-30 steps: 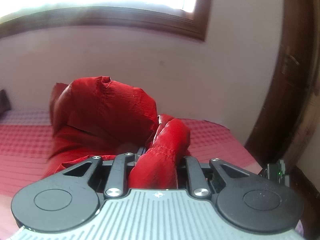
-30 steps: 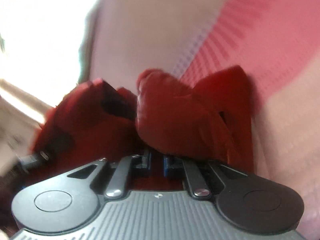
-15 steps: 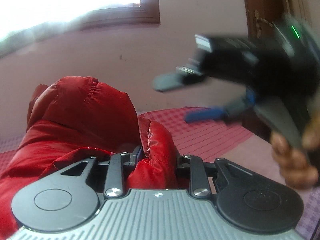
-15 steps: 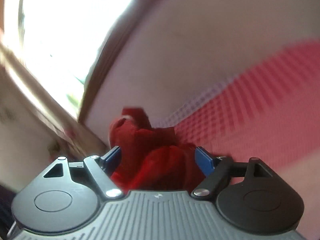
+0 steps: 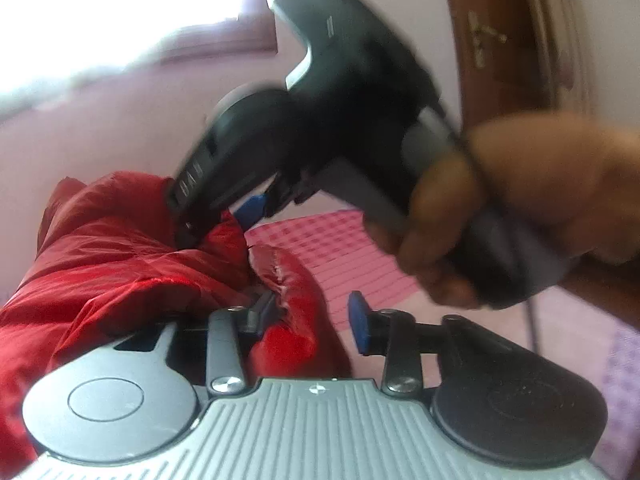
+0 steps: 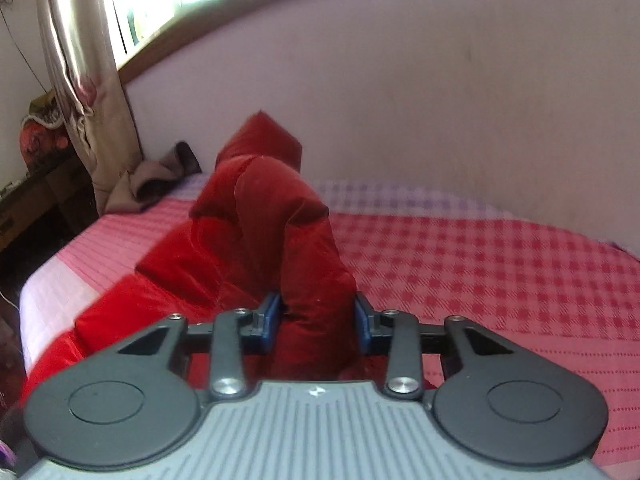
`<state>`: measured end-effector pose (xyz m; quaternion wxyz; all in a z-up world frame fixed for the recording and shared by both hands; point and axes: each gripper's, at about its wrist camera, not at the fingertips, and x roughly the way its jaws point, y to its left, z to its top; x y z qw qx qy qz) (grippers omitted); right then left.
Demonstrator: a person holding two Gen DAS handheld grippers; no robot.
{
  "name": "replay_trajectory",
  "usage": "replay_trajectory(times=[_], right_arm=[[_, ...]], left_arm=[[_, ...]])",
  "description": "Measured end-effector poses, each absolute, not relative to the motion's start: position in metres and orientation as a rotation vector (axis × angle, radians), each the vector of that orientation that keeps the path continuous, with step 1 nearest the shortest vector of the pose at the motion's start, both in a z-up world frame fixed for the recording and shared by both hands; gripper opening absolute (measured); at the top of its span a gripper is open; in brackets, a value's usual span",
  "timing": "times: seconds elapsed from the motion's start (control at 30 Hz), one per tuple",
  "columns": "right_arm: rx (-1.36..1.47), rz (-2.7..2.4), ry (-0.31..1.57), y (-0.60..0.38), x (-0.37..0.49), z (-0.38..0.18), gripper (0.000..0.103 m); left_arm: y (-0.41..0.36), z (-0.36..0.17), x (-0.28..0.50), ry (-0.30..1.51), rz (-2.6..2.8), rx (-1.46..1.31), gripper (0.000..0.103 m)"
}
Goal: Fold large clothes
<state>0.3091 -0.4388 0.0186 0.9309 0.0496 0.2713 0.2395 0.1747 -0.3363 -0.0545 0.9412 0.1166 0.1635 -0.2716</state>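
Note:
A red shiny garment lies bunched on the pink checked bed. In the left wrist view my left gripper has its jaws apart, with a fold of the garment lying against the left finger only. My right gripper, held by a hand, crosses close above it, its blue fingertips at the garment. In the right wrist view my right gripper has its blue pads on both sides of a raised fold of the red garment, pressing on it.
The bed runs to a pale wall. A window with a curtain and a brown cloth are at the left. A wooden door frame stands at the right.
My left gripper has opened and let go of the fold it held. My right gripper let go, swung over close above the left one, and closed on a fold of the garment.

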Motion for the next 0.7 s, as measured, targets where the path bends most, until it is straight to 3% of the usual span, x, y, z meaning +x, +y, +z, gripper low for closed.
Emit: replay_trajectory(times=[0.2, 0.27, 0.4, 0.5, 0.7], right_arm=[[0.135, 0.478, 0.546, -0.444, 0.307, 0.014, 0.034], [0.151, 0.476, 0.537, -0.444, 0.311, 0.012, 0.032], [0.194, 0.473, 0.528, -0.45, 0.306, 0.005, 0.032], [0.217, 0.474, 0.533, -0.45, 0.304, 0.002, 0.032], [0.306, 0.464, 0.537, -0.466, 0.303, 0.005, 0.033]], left_arm=[[-0.282, -0.02, 0.117, 0.263, -0.592, 0.067, 0.051], [-0.263, -0.011, 0.104, 0.217, -0.517, 0.014, 0.062], [-0.234, -0.007, 0.133, 0.235, -0.417, -0.062, 0.057], [-0.232, -0.019, 0.158, 0.34, -0.522, -0.088, 0.041], [-0.269, -0.049, 0.157, 0.315, -0.586, 0.057, 0.044]])
